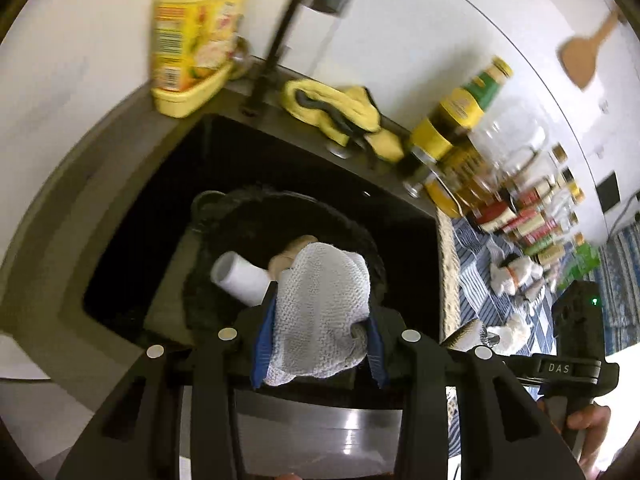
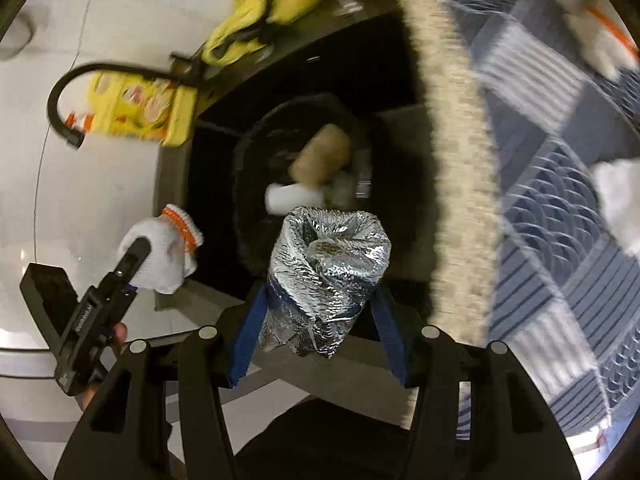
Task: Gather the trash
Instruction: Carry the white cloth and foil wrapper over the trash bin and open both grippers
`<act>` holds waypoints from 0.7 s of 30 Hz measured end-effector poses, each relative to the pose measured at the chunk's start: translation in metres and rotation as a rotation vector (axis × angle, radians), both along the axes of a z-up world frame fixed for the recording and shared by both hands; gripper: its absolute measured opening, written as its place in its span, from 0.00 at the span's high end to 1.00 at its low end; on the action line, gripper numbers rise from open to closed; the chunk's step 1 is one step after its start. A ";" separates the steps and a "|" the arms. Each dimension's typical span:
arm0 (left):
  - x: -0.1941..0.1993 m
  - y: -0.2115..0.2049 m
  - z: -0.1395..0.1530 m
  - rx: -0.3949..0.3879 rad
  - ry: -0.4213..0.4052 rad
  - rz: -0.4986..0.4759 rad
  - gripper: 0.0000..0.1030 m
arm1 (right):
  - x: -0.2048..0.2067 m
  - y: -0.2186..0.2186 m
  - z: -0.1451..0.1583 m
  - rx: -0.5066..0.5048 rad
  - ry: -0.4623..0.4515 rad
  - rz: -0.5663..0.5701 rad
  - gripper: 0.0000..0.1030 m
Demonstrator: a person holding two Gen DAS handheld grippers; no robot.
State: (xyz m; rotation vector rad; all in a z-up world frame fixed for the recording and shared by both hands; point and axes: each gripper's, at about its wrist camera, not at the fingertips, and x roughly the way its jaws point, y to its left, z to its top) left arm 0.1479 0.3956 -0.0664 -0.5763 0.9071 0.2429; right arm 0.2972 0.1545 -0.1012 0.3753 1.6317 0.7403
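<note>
Left wrist view: left claw clamped on white knit glove over black bin; right claw pinching crumpled foil wrapper.

Heavy fisheye bending is seen in both views, with dark vignette at the corners. Motion blur is strongest far from the jaws: the yellow bottle, jars and wooden spatula are smeared, likewise the blue checked cloth. Items held between the jaws are rendered sharp. The sink ahead of the jaws is crushed to near black. White walls are evenly lit, slightly overexposed. Glare is thrown off the crumpled foil.
</note>
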 end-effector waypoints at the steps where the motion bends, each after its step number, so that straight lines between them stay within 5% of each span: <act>1: -0.003 0.005 0.001 -0.004 -0.007 0.012 0.64 | 0.001 0.007 0.003 0.009 -0.008 0.007 0.48; 13: -0.004 0.038 0.016 -0.023 -0.052 0.036 0.64 | 0.032 0.096 0.053 0.053 -0.146 0.086 0.47; 21: 0.022 0.041 0.003 -0.027 -0.032 -0.013 0.64 | 0.051 0.124 0.055 0.003 -0.194 0.140 0.47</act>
